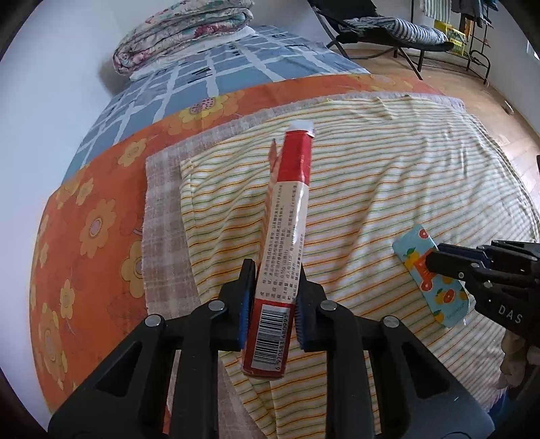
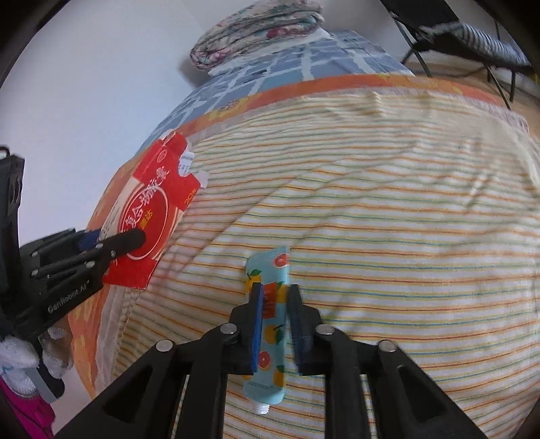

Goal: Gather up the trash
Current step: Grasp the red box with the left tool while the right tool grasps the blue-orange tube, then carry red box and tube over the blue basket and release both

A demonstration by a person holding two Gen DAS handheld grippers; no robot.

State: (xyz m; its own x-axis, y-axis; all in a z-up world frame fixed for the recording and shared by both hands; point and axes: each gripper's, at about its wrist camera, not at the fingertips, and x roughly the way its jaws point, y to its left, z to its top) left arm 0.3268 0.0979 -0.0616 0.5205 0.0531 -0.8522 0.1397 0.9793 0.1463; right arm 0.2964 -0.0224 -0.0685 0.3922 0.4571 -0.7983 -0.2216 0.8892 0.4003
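My left gripper (image 1: 274,270) is shut on a flattened red and white medicine box (image 1: 283,236), held edge-on above the striped cloth (image 1: 388,189); the box's red face also shows in the right wrist view (image 2: 148,216), with the left gripper (image 2: 135,238) clamped on it. My right gripper (image 2: 275,290) is shut on a light blue tube with orange fruit print (image 2: 270,324), cap end toward the camera. The tube also shows in the left wrist view (image 1: 428,270), held by the right gripper (image 1: 435,260) just above the cloth.
The bed carries an orange flowered sheet (image 1: 84,229) and a blue checked cover (image 1: 202,74) with a folded quilt (image 1: 182,33) at its far end. A white wall (image 1: 50,84) runs along the left. A folding chair (image 1: 388,27) stands on the wooden floor beyond.
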